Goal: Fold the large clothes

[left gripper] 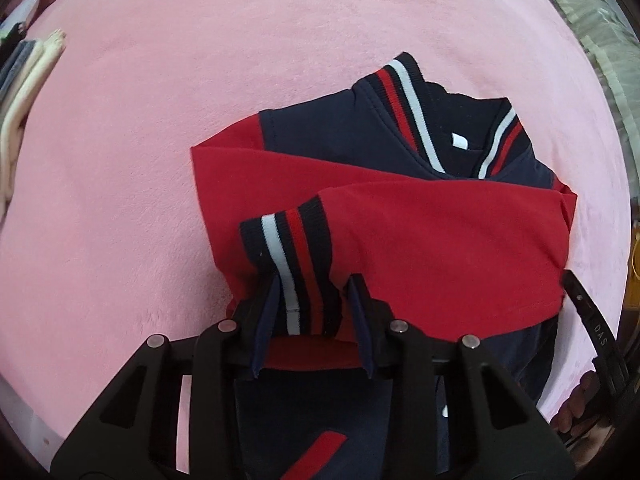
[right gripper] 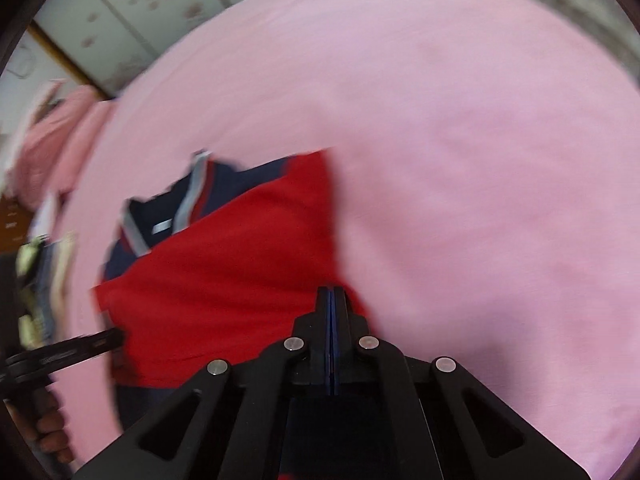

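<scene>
A navy and red jacket (left gripper: 420, 240) lies partly folded on the pink bed cover (left gripper: 160, 160), its striped collar (left gripper: 404, 108) at the far end. A red sleeve crosses its front. My left gripper (left gripper: 314, 290) points down over the sleeve's striped cuff (left gripper: 288, 240), its pads pinching the gathered cuff. In the blurred right wrist view, my right gripper (right gripper: 331, 292) is shut at the near edge of the jacket's red sleeve (right gripper: 240, 272), with no cloth visible between its pads. The other gripper's black finger (right gripper: 80, 346) shows at the left of this view.
The pink cover (right gripper: 480, 160) spreads widely around the jacket. A beige object (left gripper: 28, 88) and dark items lie at its left edge. Pink clothes (right gripper: 52, 140) and a wardrobe (right gripper: 120, 20) lie beyond the bed. A person's hand (left gripper: 576, 408) holds the right tool.
</scene>
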Tool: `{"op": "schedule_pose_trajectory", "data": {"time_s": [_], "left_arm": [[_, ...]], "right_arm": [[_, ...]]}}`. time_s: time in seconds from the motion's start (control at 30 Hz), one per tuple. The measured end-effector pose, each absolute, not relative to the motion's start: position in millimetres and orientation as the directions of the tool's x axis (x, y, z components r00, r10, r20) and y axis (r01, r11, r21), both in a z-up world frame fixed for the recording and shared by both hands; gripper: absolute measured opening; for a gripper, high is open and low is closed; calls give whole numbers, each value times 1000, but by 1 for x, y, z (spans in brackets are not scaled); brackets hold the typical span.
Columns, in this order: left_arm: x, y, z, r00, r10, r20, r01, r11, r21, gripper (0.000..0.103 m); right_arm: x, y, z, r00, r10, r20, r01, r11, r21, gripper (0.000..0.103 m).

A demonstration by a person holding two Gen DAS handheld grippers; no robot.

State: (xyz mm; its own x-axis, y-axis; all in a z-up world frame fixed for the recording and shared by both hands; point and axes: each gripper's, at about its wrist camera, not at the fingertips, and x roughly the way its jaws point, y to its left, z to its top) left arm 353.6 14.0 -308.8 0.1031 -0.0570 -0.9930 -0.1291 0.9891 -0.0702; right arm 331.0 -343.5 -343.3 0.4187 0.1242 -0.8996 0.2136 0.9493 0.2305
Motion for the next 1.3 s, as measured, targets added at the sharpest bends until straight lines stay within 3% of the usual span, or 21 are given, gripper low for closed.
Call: {"op": "schedule_pose_trajectory", "data": {"time_s": [0.1, 0.23, 0.37, 0.47, 0.53, 0.6, 0.63, 0.73, 0.83, 0.93, 0.97, 1.0, 1.1, 1.2, 1.3], "left_arm": [[355, 12, -298, 107, -60, -992, -179, 981, -79, 33], [362, 5, -289, 138, -76, -987, -176, 979, -100, 33], [372, -6, -307, 83, -17, -996, -174, 984, -31, 33], [374, -5, -327, 44, 5, -999, -233, 973, -5, 37], [382, -12, -331, 9, 66, -998, -202, 977, 63, 42], [389, -23, -333, -16, 173, -985, -153, 973, 173, 66], [391, -25, -335, -16, 191, -981, -138, 972, 191, 67], [394, -22, -332, -8, 137, -990, -184, 973, 137, 66], [389, -5, -329, 12, 42, -999, -270, 962, 37, 64], [387, 1, -325, 37, 5, -999, -297, 955, -6, 60], [387, -1, -321, 51, -19, -999, -290, 956, -32, 53], [387, -3, -317, 64, -33, -997, -284, 958, -50, 48], [383, -7, -298, 132, -62, -989, -266, 959, -96, 45], [375, -13, -286, 163, -68, -984, -233, 967, -105, 43], [365, -14, -292, 117, -49, -992, -200, 977, -72, 36]], "right_arm": [[332, -355, -339, 426, 86, -901, 247, 947, 207, 0], [346, -353, -328, 469, 300, -831, 126, 908, 399, 0], [372, -315, -349, 350, 521, -778, -27, 836, 548, 0], [384, -282, -383, 241, 508, -827, -23, 855, 518, 0], [386, -273, -386, 291, 461, -839, -45, 882, 469, 0], [388, -281, -384, 363, 423, -830, 12, 889, 458, 0], [388, -290, -385, 396, 392, -830, 64, 890, 451, 0], [386, -317, -395, 431, 410, -804, 166, 840, 517, 0], [382, -325, -386, 492, 201, -847, 185, 927, 327, 0], [381, -338, -396, 466, 263, -845, 196, 901, 388, 0], [380, -340, -397, 466, 267, -844, 192, 900, 391, 0], [380, -341, -398, 467, 260, -845, 188, 905, 382, 0], [376, -334, -390, 483, 192, -855, 232, 913, 336, 0], [365, -325, -370, 523, 274, -807, 198, 882, 427, 0], [358, -300, -373, 450, 368, -814, 109, 882, 459, 0]]}}
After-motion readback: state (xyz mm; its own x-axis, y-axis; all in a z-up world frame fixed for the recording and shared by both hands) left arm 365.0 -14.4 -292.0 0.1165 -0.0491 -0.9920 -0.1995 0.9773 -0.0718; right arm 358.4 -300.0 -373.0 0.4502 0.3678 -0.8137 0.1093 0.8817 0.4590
